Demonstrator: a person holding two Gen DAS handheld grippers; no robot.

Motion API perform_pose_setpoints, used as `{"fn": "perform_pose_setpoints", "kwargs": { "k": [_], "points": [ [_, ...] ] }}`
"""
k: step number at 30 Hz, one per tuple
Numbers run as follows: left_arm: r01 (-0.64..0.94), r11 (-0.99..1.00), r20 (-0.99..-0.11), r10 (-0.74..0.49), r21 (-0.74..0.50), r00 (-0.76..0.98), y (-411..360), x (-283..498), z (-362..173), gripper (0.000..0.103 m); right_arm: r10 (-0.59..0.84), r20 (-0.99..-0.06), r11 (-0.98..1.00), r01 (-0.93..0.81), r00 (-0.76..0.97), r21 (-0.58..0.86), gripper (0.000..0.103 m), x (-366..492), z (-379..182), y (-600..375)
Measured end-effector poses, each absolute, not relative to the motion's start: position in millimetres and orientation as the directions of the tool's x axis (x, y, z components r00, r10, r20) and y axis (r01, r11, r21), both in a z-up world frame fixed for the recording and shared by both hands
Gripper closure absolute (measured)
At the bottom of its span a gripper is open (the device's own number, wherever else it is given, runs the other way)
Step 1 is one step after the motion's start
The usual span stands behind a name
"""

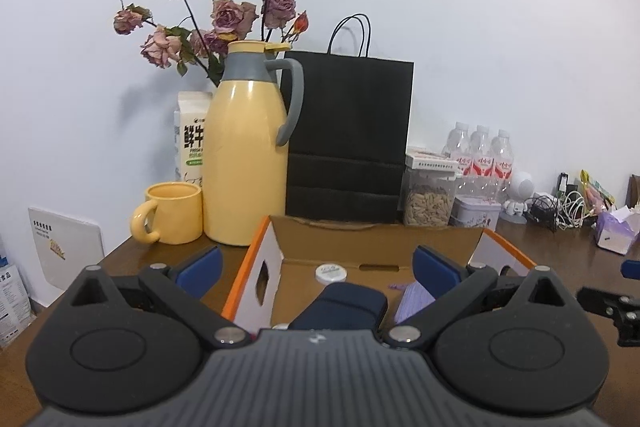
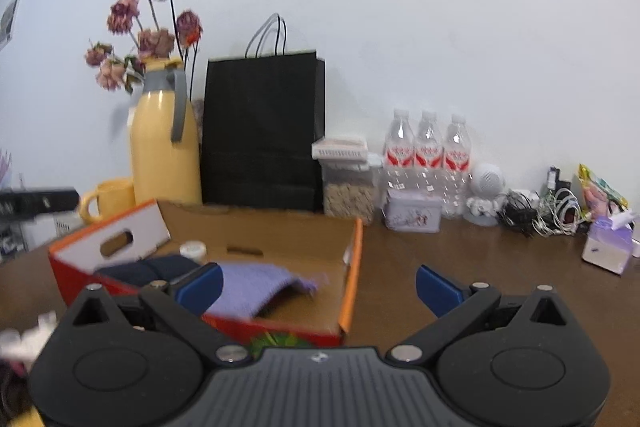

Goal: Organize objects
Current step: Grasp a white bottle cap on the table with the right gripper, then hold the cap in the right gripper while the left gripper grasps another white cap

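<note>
We hold both grippers wide open and empty. The left gripper (image 1: 318,265) hovers over the open cardboard box with orange edges (image 1: 256,251), and the right gripper (image 2: 318,285) stands near the front right corner of the same box (image 2: 352,267), above the brown wooden table (image 2: 500,267).

Inside the box we see a folded dark navy cloth (image 1: 340,305) just under the left gripper, a lilac knitted cloth (image 2: 256,283) ahead of the right gripper's left finger, and a small round white lid (image 1: 330,271) at the back wall. So some things lie already in the box, and we judge that we are between two placements: nothing is grasped, and the next thing must be chosen.

For the next move we probably must turn away from the box to something loose on the table; the right view is blurred, so we cannot say which one.

Behind the box stand a yellow thermos jug with a grey handle (image 1: 244,155), a yellow mug (image 1: 172,213), a black paper bag (image 1: 348,135) and a clear jar of seeds (image 1: 430,201). The raised box flaps and these tall things could be knocked if we reach over.
</note>
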State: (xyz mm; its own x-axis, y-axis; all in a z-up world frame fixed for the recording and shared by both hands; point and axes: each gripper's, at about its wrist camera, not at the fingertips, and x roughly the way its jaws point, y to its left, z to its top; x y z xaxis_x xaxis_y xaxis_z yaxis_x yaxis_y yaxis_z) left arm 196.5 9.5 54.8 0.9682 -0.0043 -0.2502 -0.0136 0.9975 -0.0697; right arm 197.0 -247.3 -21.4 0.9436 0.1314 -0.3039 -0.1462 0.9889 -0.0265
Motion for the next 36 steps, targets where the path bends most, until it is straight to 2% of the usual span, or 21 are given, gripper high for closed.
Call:
{"fn": "perform_pose_setpoints", "kwargs": {
  "k": [8,14,16,20,22,26,28,34,36],
  "points": [
    [-0.047,0.998,-0.330,0.032,-0.038,0.943,28.9,178.2,47.5,0.000,0.068,-0.419,0.992,-0.108,0.905,-0.072,0.000,174.1,-41.7,-284.3],
    [-0.073,0.997,-0.354,0.062,-0.017,0.933,39.9,158.8,46.3,0.000,0.014,-0.503,0.995,-0.064,0.864,-0.082,0.002,176.0,-61.4,-310.0],
    [-0.082,0.997,-0.359,0.072,-0.014,0.930,42.2,153.0,46.4,0.000,0.027,-0.532,0.995,-0.073,0.846,-0.066,0.010,182.3,-66.5,-313.1],
    [-0.104,0.994,-0.373,0.089,-0.020,0.924,47.2,141.9,45.5,0.000,0.050,-0.577,0.993,-0.100,0.815,-0.055,0.017,201.0,-75.6,-309.0],
    [-0.113,0.993,-0.379,0.096,-0.023,0.920,49.7,136.2,44.4,0.000,0.049,-0.595,0.993,-0.100,0.802,-0.054,0.032,212.4,-79.2,-306.4],
    [-0.126,0.992,-0.386,0.106,-0.027,0.916,53.6,125.0,43.0,0.000,0.071,-0.611,0.996,-0.093,0.789,-0.004,0.048,226.8,-83.9,-308.8],
    [-0.131,0.991,-0.387,0.111,-0.026,0.915,55.0,120.2,42.6,0.000,0.070,-0.608,0.996,-0.085,0.791,0.003,0.073,227.5,-84.1,-308.4],
    [-0.146,0.989,-0.394,0.122,-0.031,0.911,57.4,114.7,41.6,0.000,0.068,-0.590,0.995,-0.098,0.805,-0.019,0.076,221.1,-83.8,-304.0],
    [-0.146,0.989,-0.396,0.118,-0.040,0.911,57.0,113.9,40.4,0.000,0.061,-0.552,0.996,-0.087,0.832,-0.021,0.076,213.7,-80.2,-304.3]
  ]
}}
